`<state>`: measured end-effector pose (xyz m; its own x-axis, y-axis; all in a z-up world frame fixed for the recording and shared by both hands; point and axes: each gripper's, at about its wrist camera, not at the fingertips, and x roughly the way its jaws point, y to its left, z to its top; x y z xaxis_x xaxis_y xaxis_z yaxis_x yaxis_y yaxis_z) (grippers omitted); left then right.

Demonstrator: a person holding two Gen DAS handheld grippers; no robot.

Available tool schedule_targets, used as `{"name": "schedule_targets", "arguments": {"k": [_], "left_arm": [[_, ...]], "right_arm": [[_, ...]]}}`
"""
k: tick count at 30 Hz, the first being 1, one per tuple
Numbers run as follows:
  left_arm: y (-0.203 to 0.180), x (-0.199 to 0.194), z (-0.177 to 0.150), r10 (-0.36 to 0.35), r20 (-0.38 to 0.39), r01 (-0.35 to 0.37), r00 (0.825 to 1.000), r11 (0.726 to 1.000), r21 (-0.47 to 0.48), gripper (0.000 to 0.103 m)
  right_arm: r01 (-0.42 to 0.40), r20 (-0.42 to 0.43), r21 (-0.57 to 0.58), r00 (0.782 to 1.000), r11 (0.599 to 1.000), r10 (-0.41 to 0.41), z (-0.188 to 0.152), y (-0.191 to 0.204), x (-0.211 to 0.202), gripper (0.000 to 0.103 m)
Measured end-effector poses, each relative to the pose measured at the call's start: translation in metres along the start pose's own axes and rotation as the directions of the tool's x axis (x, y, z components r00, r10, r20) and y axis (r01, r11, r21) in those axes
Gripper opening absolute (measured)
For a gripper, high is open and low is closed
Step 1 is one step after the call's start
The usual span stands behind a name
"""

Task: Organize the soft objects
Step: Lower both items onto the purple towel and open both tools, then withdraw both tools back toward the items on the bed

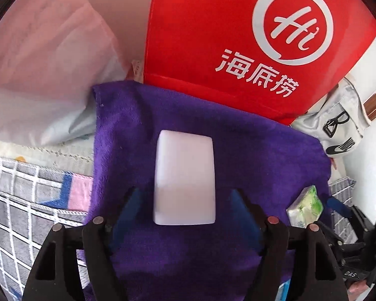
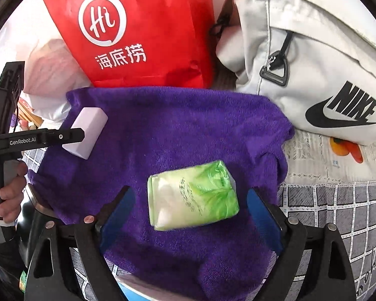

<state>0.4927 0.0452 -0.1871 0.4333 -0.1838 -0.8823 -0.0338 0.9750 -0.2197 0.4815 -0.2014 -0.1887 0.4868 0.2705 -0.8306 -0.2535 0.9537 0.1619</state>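
Observation:
A purple towel [image 1: 188,115] lies spread on the bed; it also shows in the right wrist view [image 2: 183,130]. A white block [image 1: 185,178] rests on it between the open fingers of my left gripper [image 1: 185,200], with gaps on both sides. In the right wrist view the same block [image 2: 87,131] sits at the tip of the left gripper [image 2: 72,135]. A green tissue pack [image 2: 193,195] lies on the towel between the open fingers of my right gripper [image 2: 190,200], untouched. The pack also shows in the left wrist view [image 1: 305,208].
A red paper bag [image 1: 238,37] stands behind the towel, also in the right wrist view [image 2: 143,30]. A grey Nike bag [image 2: 313,70] lies at the right. A pink-white pillow [image 1: 42,62] is at the left. A checked grey blanket [image 2: 338,213] covers the bed.

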Motion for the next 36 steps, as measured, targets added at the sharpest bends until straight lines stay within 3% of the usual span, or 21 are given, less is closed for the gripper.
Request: {"name": "schedule_targets", "arguments": {"k": [7, 10, 15, 20, 24, 27, 36], "left_arm": [[-0.01, -0.026, 0.004, 0.035, 0.04, -0.035, 0.999, 0.999, -0.008, 0.073], [-0.015, -0.048, -0.005, 0.034, 0.08, -0.032, 0.996, 0.999, -0.017, 0.073], [-0.009, -0.085, -0.03, 0.065, 0.123, -0.066, 0.99, 0.998, 0.007, 0.073], [0.003, -0.134, -0.065, 0.034, 0.153, -0.036, 0.988, 0.999, 0.011, 0.073], [0.001, -0.162, -0.099, 0.048, 0.167, -0.054, 0.985, 0.998, 0.033, 0.073], [0.0, -0.18, -0.126, 0.05, 0.176, -0.058, 0.983, 0.998, 0.038, 0.073], [0.02, -0.199, -0.202, 0.047, 0.157, -0.044, 0.987, 0.999, -0.02, 0.073]], "right_arm": [[0.063, 0.051, -0.044, 0.997, 0.997, -0.061, -0.003, 0.013, -0.023, 0.09], [0.116, 0.075, -0.072, 0.991, 0.991, -0.11, -0.006, 0.023, -0.039, 0.09], [0.125, 0.081, -0.048, 0.989, 0.991, -0.121, -0.023, 0.033, -0.068, 0.09], [0.074, 0.077, -0.026, 0.994, 0.997, -0.072, -0.056, 0.046, -0.097, 0.09], [0.048, 0.128, -0.04, 0.991, 0.998, -0.043, -0.091, 0.062, -0.126, 0.091], [0.011, 0.111, -0.027, 0.994, 1.0, -0.008, -0.115, 0.069, -0.141, 0.09], [-0.055, 0.127, -0.034, 0.99, 0.998, 0.059, -0.191, 0.101, -0.17, 0.09]]}}
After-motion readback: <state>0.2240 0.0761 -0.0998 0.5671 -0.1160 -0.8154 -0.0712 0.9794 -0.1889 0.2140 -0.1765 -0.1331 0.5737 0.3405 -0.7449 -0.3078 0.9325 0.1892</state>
